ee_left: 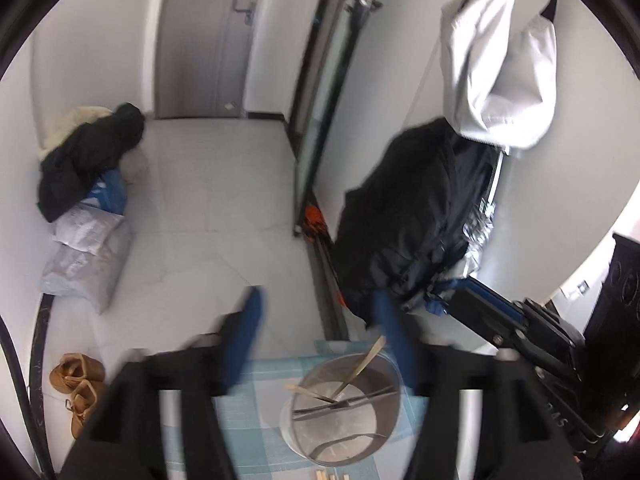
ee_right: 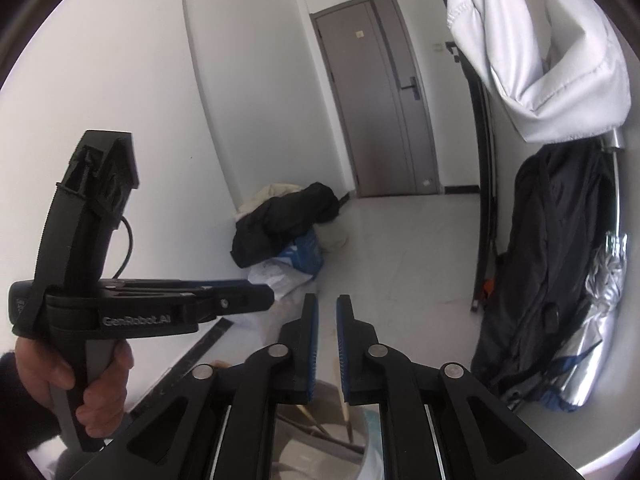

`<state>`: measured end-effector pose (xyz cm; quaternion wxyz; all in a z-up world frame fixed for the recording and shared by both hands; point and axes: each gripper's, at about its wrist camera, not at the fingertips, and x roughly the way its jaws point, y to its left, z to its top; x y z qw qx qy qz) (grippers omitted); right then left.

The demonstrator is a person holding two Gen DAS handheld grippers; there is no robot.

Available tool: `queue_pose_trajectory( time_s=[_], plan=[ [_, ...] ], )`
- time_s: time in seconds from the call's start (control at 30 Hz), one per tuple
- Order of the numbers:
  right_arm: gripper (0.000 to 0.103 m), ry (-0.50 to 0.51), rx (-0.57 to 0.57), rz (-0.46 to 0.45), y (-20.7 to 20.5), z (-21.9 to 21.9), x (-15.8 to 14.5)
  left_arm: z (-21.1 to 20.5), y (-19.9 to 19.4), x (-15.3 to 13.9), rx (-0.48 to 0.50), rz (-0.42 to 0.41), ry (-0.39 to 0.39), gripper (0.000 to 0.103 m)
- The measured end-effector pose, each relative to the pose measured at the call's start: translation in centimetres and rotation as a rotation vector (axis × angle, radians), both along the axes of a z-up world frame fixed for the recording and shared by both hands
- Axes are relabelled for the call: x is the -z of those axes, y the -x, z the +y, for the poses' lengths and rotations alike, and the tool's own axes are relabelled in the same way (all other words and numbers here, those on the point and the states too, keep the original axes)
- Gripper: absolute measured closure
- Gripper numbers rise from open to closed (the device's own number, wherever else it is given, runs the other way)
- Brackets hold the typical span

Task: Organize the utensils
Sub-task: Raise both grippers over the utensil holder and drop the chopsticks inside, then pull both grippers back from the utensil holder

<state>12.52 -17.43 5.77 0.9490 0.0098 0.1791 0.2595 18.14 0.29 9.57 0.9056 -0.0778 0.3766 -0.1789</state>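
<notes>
A round metal container point(ee_left: 340, 412) stands on a blue checked cloth point(ee_left: 244, 420) low in the left wrist view. Wooden utensils point(ee_left: 360, 364) lean inside it. More wooden pieces point(ee_left: 332, 475) lie at the bottom edge. My left gripper point(ee_left: 320, 312) is open and empty, raised above the container. My right gripper point(ee_right: 327, 308) has its blue-padded fingers point(ee_right: 343, 344) nearly closed with a narrow gap and nothing between them; the container point(ee_right: 320, 444) and utensils point(ee_right: 346, 412) show below it. The right gripper also shows in the left wrist view point(ee_left: 516, 320), and the left gripper in the right wrist view point(ee_right: 256, 294).
Black jackets point(ee_left: 408, 216) and a white garment point(ee_left: 500, 60) hang at the right. Clothes and bags point(ee_left: 88, 184) are piled on the floor by the left wall. Brown shoes point(ee_left: 78, 380) sit lower left. A grey door point(ee_right: 384, 96) is at the far end.
</notes>
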Motion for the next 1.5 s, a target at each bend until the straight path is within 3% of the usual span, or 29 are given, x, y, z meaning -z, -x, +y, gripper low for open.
queue_pose_trajectory(
  time_s=[0.2, 0.33, 0.43, 0.6, 0.8, 1.1, 1.27, 1.5],
  plan=[
    [0.062, -0.054, 0.053, -0.018, 2.9, -1.6, -0.1, 1.6, 2.4, -1.2, -0.074, -0.056, -0.019, 0.036],
    [0.055, -0.056, 0.093, -0.032, 5.2, -2.2, 0.1, 1.9, 4.3, -1.3, -0.116, -0.081, -0.041, 0.028],
    [0.041, -0.069, 0.13, -0.043, 6.8, -2.6, 0.2, 1.8, 6.1, -1.4, -0.15, -0.104, -0.063, 0.024],
    [0.031, -0.085, 0.163, -0.062, 9.9, -2.7, 0.4, 1.9, 9.1, -1.7, -0.183, -0.148, -0.07, 0.019],
    [0.026, -0.073, 0.194, -0.079, 13.0, -2.3, 0.4, 1.7, 12.3, -1.7, -0.208, -0.191, -0.082, 0.01],
    [0.024, -0.048, 0.211, -0.072, 16.9, -1.9, 2.6, 2.3, 15.9, -0.3, -0.252, -0.216, -0.093, 0.01],
    [0.024, -0.037, 0.222, -0.041, 18.6, -1.8, 4.7, 2.9, 17.3, 1.7, -0.289, -0.216, -0.105, 0.01],
    [0.024, -0.009, 0.239, 0.037, 18.8, -1.8, 8.4, 3.3, 17.9, 5.8, -0.281, -0.151, -0.084, 0.01]
  ],
)
